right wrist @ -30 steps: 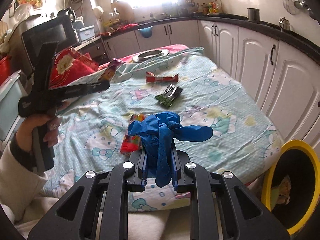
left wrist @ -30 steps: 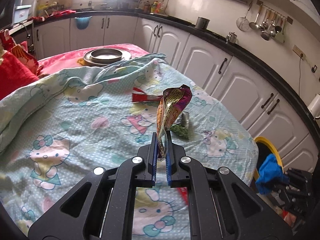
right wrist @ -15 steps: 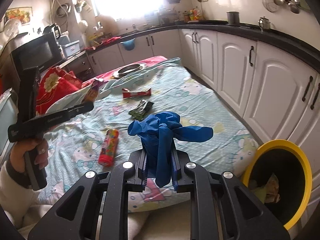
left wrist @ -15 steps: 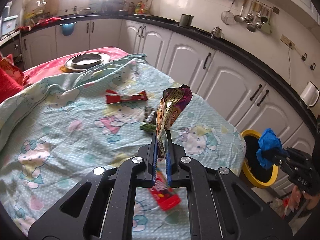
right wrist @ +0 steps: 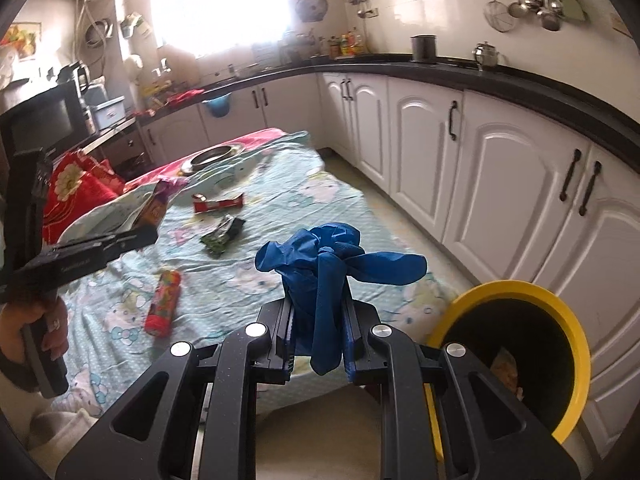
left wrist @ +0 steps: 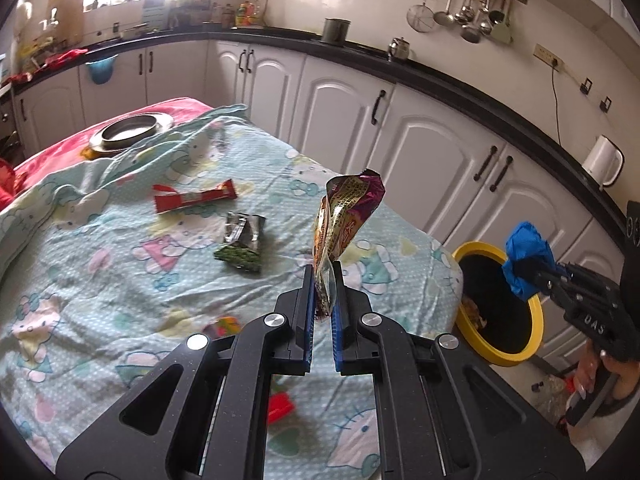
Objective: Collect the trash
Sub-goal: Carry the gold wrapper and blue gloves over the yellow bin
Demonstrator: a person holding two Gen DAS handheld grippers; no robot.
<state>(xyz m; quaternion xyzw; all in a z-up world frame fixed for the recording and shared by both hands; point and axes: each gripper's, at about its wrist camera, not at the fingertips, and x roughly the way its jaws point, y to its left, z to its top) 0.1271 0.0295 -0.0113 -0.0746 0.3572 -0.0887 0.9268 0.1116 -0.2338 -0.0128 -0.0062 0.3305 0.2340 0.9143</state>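
L gripper pinches a wrapper by its bottom edge, long axis upright, top tilted right, above the bed. R gripper clamps a blue glove, fingers drooping, one pointing right. Bin just past bed corner, scraps inside. Farther: red tube, green pack, red bar, white cabinets.

Left gripper: wrapper between its fingers, bed beneath and ahead, two packets ahead-left, bin to its right. Right gripper: glove between its fingers, bin lower right.
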